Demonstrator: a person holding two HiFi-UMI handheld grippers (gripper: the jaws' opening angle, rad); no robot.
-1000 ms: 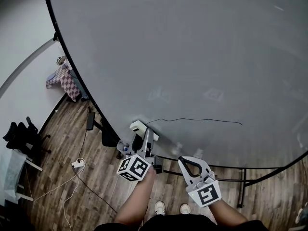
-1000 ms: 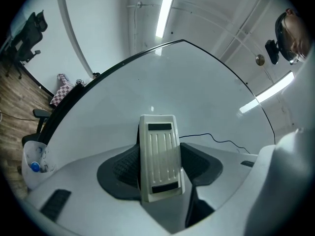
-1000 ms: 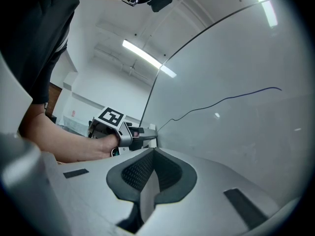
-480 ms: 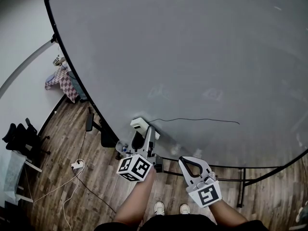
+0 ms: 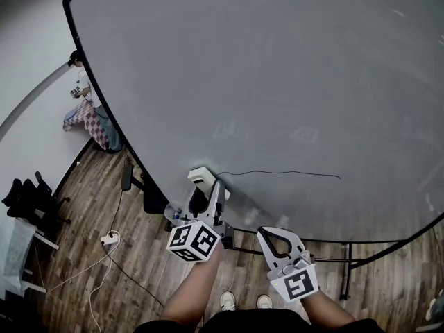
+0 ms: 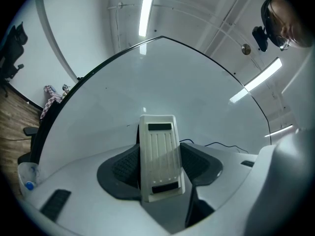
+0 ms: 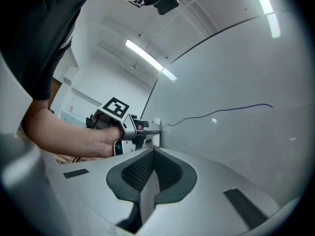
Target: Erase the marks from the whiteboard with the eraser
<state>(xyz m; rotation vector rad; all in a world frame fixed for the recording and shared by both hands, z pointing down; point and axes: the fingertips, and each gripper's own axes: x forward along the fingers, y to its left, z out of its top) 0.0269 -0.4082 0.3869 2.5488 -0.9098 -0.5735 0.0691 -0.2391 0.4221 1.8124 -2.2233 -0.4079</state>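
In front of the person, the whiteboard (image 5: 277, 82) fills most of the view, pale grey and smooth inside a dark frame. It stands over a wooden floor (image 5: 83, 269), where a power strip (image 5: 109, 240) with its cable lies at the left. The left gripper (image 5: 210, 193) pinches the eraser (image 6: 158, 156) between its jaws and holds it at the board, as it seems touching, just at the left end of the thin dark line (image 5: 277, 173). This is probably so that one stroke to the right can wipe it. The right gripper (image 5: 276, 240) hangs low and near, jaws pressed together on nothing, I think only to keep out of the way.
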